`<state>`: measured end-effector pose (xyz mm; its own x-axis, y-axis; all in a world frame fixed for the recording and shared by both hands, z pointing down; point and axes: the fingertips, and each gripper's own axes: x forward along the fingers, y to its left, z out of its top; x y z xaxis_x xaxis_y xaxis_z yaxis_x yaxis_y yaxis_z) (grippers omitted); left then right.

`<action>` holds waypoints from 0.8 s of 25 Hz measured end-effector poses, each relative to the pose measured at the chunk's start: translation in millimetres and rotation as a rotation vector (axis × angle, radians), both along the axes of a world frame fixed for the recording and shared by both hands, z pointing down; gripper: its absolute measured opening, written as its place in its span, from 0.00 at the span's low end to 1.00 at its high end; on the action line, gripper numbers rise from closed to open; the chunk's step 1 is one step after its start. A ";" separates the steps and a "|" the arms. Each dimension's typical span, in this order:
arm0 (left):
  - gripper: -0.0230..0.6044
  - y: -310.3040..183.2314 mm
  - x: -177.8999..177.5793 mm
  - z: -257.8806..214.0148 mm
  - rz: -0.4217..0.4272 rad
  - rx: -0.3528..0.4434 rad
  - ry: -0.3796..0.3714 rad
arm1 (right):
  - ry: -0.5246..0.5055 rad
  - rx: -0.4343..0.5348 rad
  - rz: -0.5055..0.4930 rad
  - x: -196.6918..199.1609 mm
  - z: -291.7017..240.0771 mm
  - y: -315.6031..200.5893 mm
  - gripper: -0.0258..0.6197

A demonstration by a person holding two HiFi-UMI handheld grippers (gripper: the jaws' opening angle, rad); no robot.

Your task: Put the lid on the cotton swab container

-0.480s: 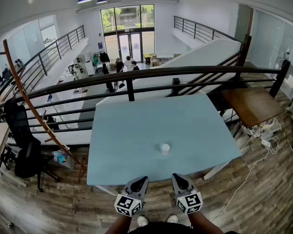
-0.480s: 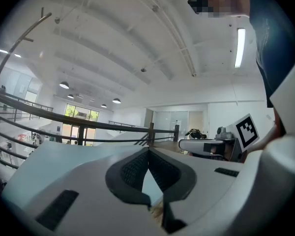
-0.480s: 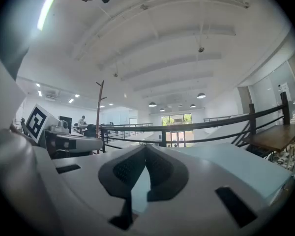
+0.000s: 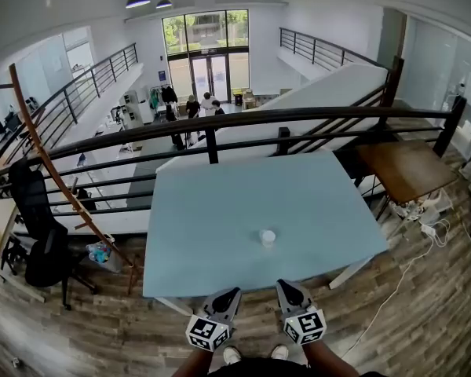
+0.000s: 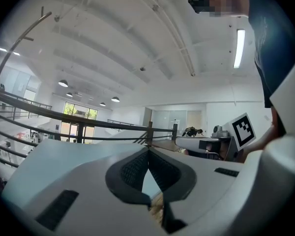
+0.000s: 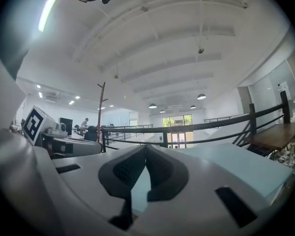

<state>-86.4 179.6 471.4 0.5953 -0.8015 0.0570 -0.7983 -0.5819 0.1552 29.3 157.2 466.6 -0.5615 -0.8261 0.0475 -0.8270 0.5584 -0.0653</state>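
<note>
We stand on a wooden plank floor (image 4: 424, 305) with a streaky grain. Before us is a rectangular table (image 4: 220, 210) with a smooth, matte, pale blue top, and beyond its far edge runs a black metal railing (image 4: 243, 120) of round bars.

At the table's near edge we hold the left gripper (image 4: 232, 292) and right gripper (image 4: 282, 285), both white moulded shells with dark ribbed pads. Each one's jaws are pressed together at the tips and grasp nothing.

The cotton swab container (image 4: 268, 237) is a small, white, round tub. It stands upright on the near half of the table, with its axis vertical, well apart from both grippers.
</note>
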 end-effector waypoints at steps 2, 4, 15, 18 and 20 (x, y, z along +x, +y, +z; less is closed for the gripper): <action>0.05 2.6 -4.5 0.3 0.004 -0.006 0.002 | -0.013 0.006 0.008 -3.7 -2.1 2.2 0.07; 0.05 4.6 -9.3 -0.5 0.009 -0.009 0.004 | -0.018 0.006 0.014 -7.8 -3.0 3.9 0.07; 0.05 5.5 -42.5 6.9 0.056 -0.021 -0.009 | -0.039 -0.004 0.053 -39.9 2.9 4.8 0.07; 0.05 10.3 -49.4 6.1 0.080 -0.039 -0.020 | -0.043 -0.017 0.073 -46.0 7.4 1.9 0.07; 0.05 9.7 -55.0 7.5 0.078 -0.035 -0.019 | -0.049 -0.018 0.074 -50.0 7.5 -1.9 0.07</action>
